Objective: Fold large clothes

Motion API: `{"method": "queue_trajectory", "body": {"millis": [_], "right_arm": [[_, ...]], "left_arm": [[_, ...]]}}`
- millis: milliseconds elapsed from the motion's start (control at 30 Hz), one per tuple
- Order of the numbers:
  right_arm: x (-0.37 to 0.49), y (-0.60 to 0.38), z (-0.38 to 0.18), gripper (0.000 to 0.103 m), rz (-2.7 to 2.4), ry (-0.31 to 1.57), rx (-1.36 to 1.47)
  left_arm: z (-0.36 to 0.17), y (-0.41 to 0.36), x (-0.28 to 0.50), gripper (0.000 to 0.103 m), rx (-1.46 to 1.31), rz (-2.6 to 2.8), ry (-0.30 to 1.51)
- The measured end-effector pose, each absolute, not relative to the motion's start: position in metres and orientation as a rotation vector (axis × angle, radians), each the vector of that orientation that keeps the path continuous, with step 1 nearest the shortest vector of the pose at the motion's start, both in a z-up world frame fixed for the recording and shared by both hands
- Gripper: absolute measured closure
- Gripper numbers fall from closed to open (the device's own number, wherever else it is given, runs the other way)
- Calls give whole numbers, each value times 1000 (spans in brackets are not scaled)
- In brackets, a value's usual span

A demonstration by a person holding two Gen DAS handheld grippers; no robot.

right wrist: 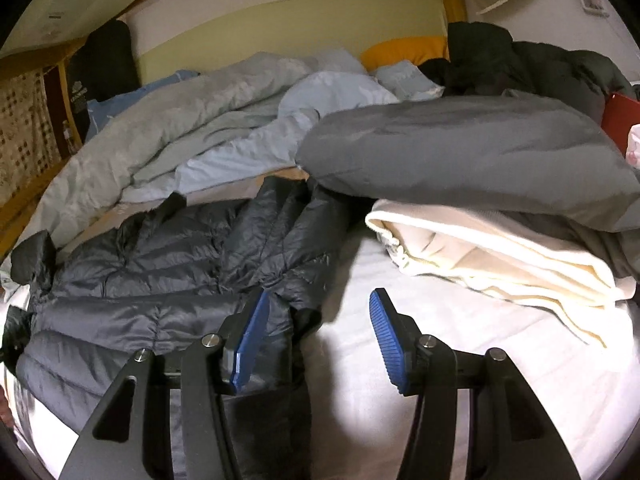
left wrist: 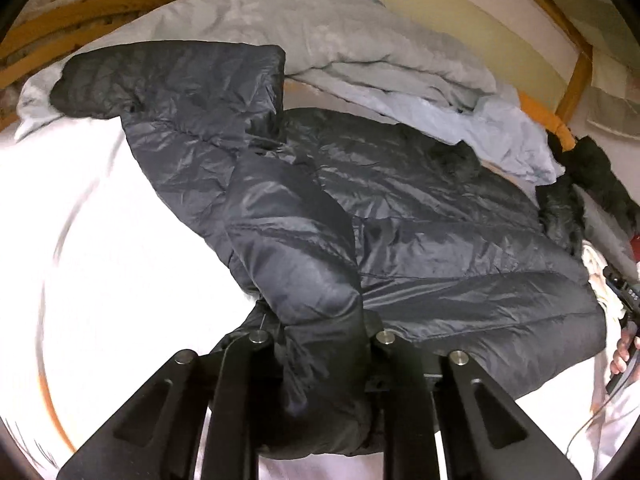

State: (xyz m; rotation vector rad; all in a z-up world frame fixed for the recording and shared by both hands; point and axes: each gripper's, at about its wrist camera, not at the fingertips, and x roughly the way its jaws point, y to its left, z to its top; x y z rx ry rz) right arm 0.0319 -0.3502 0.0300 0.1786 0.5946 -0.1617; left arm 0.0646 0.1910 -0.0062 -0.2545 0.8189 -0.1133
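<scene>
Gripping jacket (left wrist: 420, 216) sleeve, left claw (left wrist: 320, 344); right claw (right wrist: 316, 340) spread

Left wrist view: close, looking down along its fingers onto the black jacket (left wrist: 400, 216). Right wrist view: low over the bed sheet (right wrist: 460, 340), facing the headboard. Both 2 views share jacket and sheet.

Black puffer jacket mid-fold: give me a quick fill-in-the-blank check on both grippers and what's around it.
1. The left gripper is shut on the jacket's ____.
2. The right gripper is ____, holding nothing.
3. The black puffer jacket lies on a ____ bed sheet.
4. Right of the jacket lies a folded ____ garment under a grey one.

Missing words: sleeve; open; white; cream
</scene>
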Motion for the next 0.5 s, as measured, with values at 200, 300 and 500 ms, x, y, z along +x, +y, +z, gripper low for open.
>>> {"method": "queue_trajectory", "body": {"millis": [200, 300, 500], "right_arm": [[26, -358, 35, 48, -179, 562, 195], [27, -360, 34, 48, -190, 565, 183], [24, -348, 41, 48, -147, 552, 144]], "left_arm": [[9, 182, 65, 23, -120, 37, 746], [25, 209, 65, 23, -240, 85, 717], [55, 257, 89, 23, -286, 124, 653]]}}
